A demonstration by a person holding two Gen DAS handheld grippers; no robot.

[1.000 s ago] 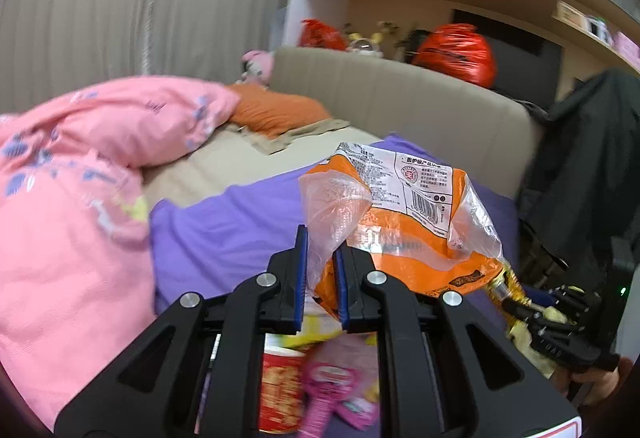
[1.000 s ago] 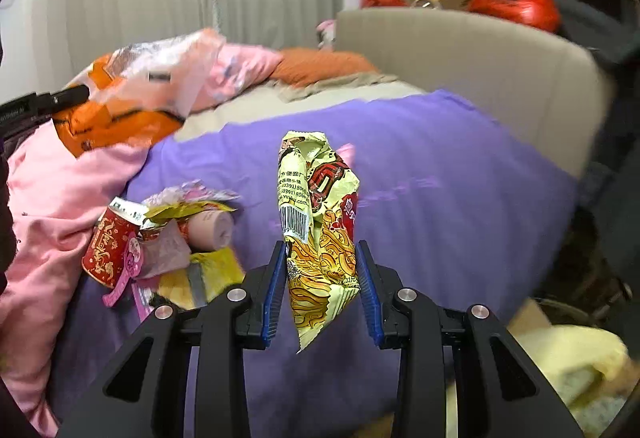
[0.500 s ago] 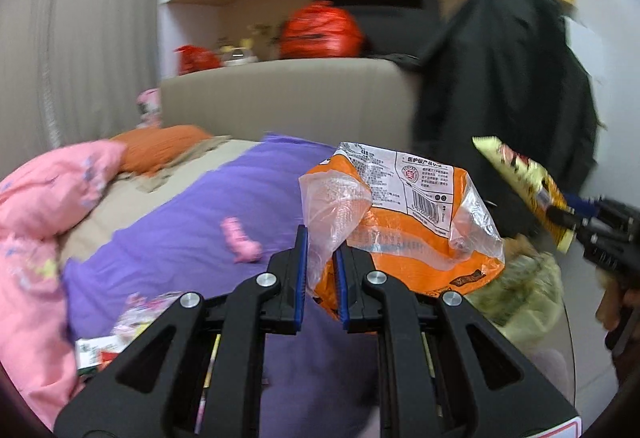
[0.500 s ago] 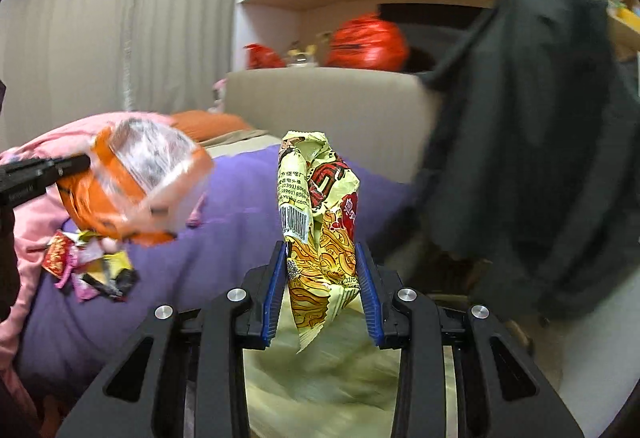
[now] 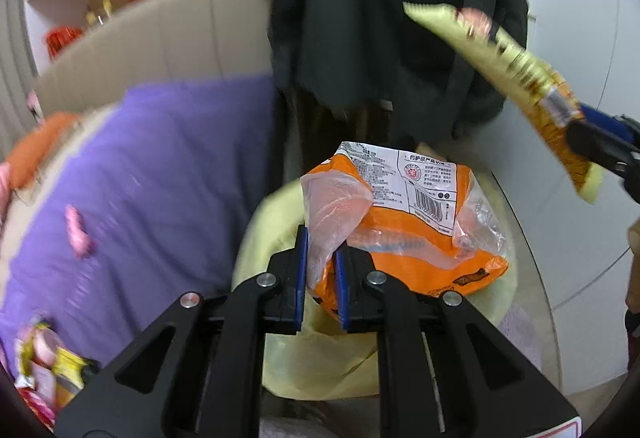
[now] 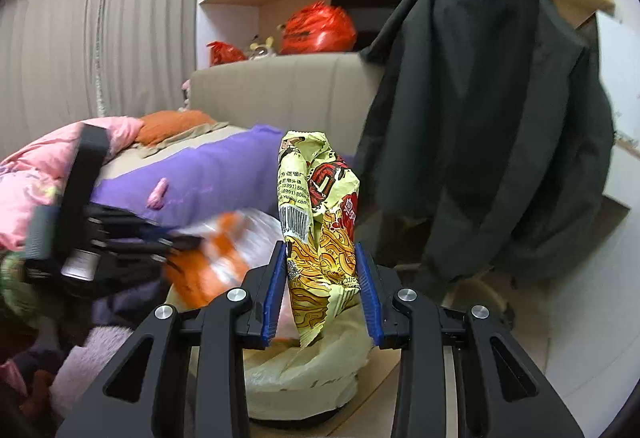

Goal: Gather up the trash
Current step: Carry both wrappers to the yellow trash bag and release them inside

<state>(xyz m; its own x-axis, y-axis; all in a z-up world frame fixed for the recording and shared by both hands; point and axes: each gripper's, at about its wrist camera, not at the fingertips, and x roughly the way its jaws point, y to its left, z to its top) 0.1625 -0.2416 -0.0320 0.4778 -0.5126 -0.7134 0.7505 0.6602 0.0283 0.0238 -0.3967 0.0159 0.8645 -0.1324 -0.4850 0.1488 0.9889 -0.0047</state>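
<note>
Room: bedroom with grey pleated curtains [image 6: 80, 38], a beige padded headboard [image 6: 280, 90] and a black coat [image 6: 492, 118] hanging beside the bed
Bed: purple sheet [image 5: 160, 166], crumpled pink quilt [image 6: 36, 174] and orange pillow [image 6: 172, 122] at the far side
Bin: round bin lined with a pale yellow plastic bag [image 5: 320, 362], on the floor at the bed's corner, below both grippers
Left gripper [image 5: 321, 274]: blue-padded jaws nearly together, clamped on the clear plastic corner of an orange and white snack bag [image 5: 400, 222]; the bag hangs over the bin's opening
Right gripper [image 6: 322, 294]: jaws partly apart, pressing both sides of a crumpled yellow noodle wrapper [image 6: 320, 222] that stands upright between them, above the bin's near edge
Leftover trash: heap of red and yellow wrappers [image 5: 44, 370] on the purple sheet, plus a small pink scrap [image 5: 78, 230] lying apart from it
Shelf: red plastic bags [image 6: 316, 26] above the headboard
</note>
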